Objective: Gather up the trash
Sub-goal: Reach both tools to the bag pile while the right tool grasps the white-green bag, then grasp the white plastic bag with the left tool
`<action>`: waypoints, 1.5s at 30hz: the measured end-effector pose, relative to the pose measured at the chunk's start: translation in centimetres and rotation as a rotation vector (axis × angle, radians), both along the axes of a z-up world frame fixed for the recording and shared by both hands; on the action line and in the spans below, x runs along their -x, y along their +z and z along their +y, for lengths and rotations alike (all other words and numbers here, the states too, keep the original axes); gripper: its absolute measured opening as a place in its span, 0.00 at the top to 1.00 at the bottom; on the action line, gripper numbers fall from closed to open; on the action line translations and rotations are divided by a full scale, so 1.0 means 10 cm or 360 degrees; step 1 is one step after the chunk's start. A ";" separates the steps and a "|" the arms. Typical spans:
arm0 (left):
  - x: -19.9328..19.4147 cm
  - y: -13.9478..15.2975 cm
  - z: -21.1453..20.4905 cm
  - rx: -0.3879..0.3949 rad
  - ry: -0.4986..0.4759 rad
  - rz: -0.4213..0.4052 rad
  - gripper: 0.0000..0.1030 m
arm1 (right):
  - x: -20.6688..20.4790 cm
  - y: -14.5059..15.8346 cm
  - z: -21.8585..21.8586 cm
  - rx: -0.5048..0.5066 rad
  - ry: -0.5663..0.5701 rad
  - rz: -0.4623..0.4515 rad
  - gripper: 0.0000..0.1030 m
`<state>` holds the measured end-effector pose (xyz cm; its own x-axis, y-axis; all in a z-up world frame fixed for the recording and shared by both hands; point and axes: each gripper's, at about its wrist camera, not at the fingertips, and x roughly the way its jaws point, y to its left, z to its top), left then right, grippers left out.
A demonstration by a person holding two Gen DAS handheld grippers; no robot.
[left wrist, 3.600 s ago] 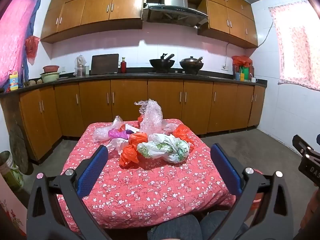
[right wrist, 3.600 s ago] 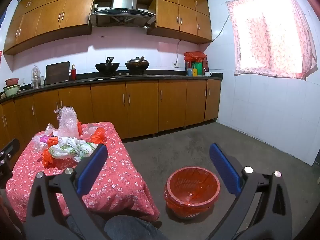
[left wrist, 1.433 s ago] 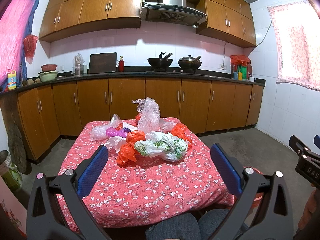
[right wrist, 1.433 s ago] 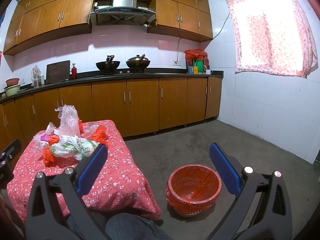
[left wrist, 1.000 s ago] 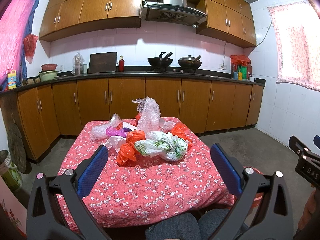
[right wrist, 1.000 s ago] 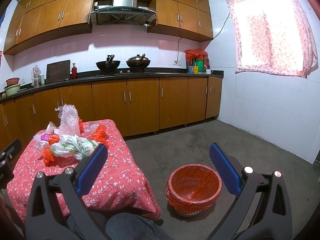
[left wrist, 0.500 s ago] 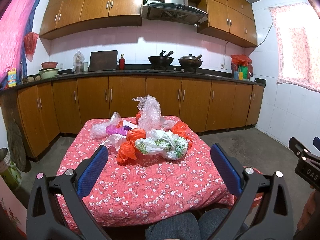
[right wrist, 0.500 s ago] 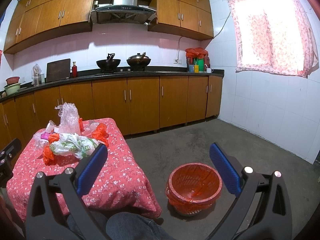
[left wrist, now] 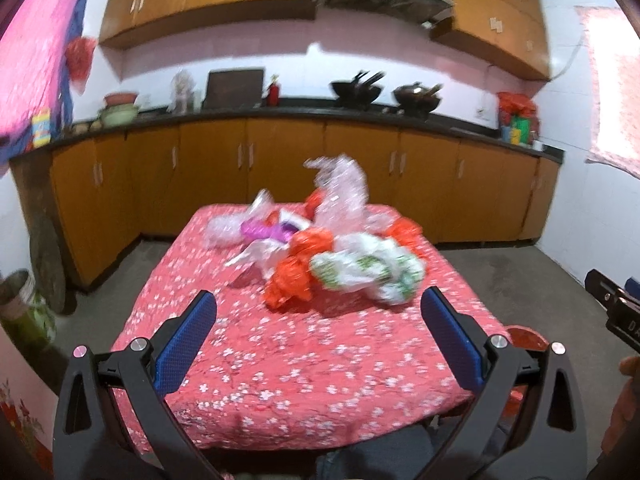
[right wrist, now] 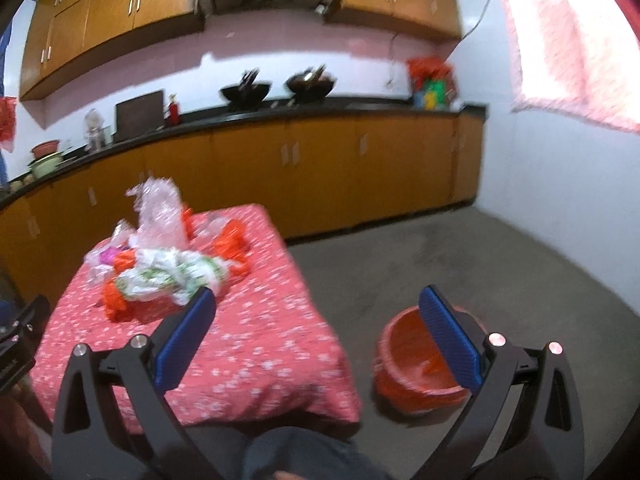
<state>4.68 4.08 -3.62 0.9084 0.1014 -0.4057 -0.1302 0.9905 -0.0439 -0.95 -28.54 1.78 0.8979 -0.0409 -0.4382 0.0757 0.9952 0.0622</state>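
Left tongs (left wrist: 318, 320) wide apart, holding nothing, above the near edge of the desk (left wrist: 304, 364). Right tongs (right wrist: 316, 320) wide apart too, empty, past the desk's right edge. Trash (left wrist: 320, 240) piled toward the far edge of the desk: crumpled bags, orange, white, clear, purple. Red bin (right wrist: 404, 364) on the floor, right of the desk.

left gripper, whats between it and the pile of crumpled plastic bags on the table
Only bare red floral tablecloth, seen in the left wrist view: the open left gripper hangs short of the pile of crumpled plastic bags, with nothing else lying between them.
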 end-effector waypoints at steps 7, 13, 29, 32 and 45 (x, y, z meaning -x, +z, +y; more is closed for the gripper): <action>-0.45 -0.11 0.48 0.0006 0.0170 0.0088 0.08 | -0.80 -0.18 0.54 0.0022 0.0274 0.0127 0.26; -0.84 -0.15 0.80 -0.0002 0.0245 0.0108 0.09 | -1.31 -0.30 0.96 0.0063 0.0448 0.0139 0.31; -1.49 -0.47 1.10 0.0042 0.0200 0.0251 0.09 | -2.08 -0.75 1.64 0.0213 0.0689 0.0332 0.63; -1.58 -0.50 1.10 0.0044 0.0178 0.0281 0.15 | -2.06 -0.75 1.66 0.0224 0.0693 0.0311 0.74; -1.91 -0.67 1.16 0.0149 0.0060 0.0459 0.93 | -1.97 -0.72 1.59 0.0202 0.0693 0.0277 0.84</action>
